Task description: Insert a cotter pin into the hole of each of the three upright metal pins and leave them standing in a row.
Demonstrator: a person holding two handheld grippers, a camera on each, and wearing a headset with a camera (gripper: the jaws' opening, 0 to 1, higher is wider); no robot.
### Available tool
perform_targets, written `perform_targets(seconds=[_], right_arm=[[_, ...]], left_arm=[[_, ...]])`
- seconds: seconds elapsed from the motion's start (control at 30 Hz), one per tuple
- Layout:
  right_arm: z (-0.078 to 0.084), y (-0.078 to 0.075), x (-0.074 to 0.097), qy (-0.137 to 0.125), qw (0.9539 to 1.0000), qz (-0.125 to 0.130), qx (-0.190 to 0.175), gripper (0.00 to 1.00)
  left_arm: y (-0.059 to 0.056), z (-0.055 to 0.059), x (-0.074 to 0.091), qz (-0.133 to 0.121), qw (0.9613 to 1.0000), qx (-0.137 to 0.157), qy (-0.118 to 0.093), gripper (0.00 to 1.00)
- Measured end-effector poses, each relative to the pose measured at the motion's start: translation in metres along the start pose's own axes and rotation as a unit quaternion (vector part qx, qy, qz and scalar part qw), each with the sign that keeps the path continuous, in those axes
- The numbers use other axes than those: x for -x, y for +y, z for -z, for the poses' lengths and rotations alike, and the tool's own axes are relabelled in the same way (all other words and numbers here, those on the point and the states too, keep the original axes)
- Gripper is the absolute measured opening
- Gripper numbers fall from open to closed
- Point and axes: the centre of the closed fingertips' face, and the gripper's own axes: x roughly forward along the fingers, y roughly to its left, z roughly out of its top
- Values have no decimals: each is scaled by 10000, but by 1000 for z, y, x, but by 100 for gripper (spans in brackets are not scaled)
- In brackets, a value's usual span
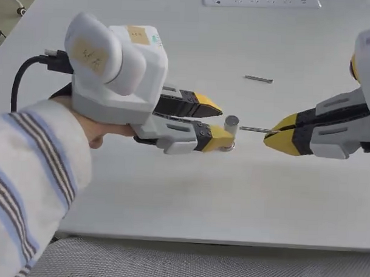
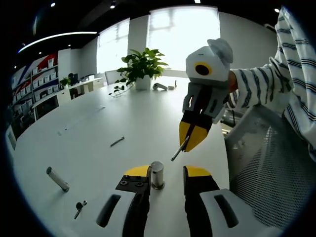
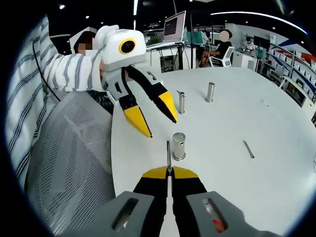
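A short upright metal pin (image 1: 232,122) (image 2: 157,174) (image 3: 178,145) stands on the white table (image 1: 171,193). My left gripper (image 1: 224,124) (image 2: 167,171) (image 3: 163,128) is open, its yellow jaws on either side of that pin with a gap on one side. My right gripper (image 1: 268,135) (image 2: 189,146) (image 3: 169,171) is shut on a thin cotter pin (image 1: 253,129) (image 2: 178,150) (image 3: 168,150) whose free end points at the metal pin, close to its side. Two more upright metal pins (image 3: 181,102) (image 3: 210,92) stand farther back.
A loose cotter pin (image 1: 258,79) (image 2: 117,142) (image 3: 248,149) lies on the table beyond the work. A white cylinder (image 2: 58,178) and a small metal part (image 2: 79,207) lie to my left. A power strip (image 1: 263,0) sits at the far edge; a mesh chair (image 2: 261,163) stands beside the table.
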Motion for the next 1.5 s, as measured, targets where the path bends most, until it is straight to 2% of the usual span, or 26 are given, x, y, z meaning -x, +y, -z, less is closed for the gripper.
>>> perform_targets(seconds=[0.13, 0.37, 0.5, 0.67, 0.97, 1.2, 1.5], right_arm=[[2, -7, -1, 2, 10000, 52, -6, 0], [6, -15, -5, 52, 10000, 67, 15, 0], [7, -16, -6, 35, 10000, 51, 22, 0], [4, -12, -9, 14, 10000, 73, 7, 0], [3, -10, -11, -29, 10000, -24, 38, 0], [-1, -4, -16, -19, 9999, -113, 97, 0], [4, -15, -20, 57, 9996, -174, 223, 0]], left_arm=[[6, 1, -6, -6, 10000, 59, 53, 27], [11, 5, -13, 27, 9997, -88, 232, 21], [8, 12, -18, 144, 9988, -172, 439, 18], [8, 10, -24, 160, 9987, -204, 433, 20], [12, 14, -29, 144, 9974, -340, 617, 10], [11, 14, -28, 203, 9965, -378, 713, 10], [11, 15, -27, 168, 9967, -391, 698, 10]])
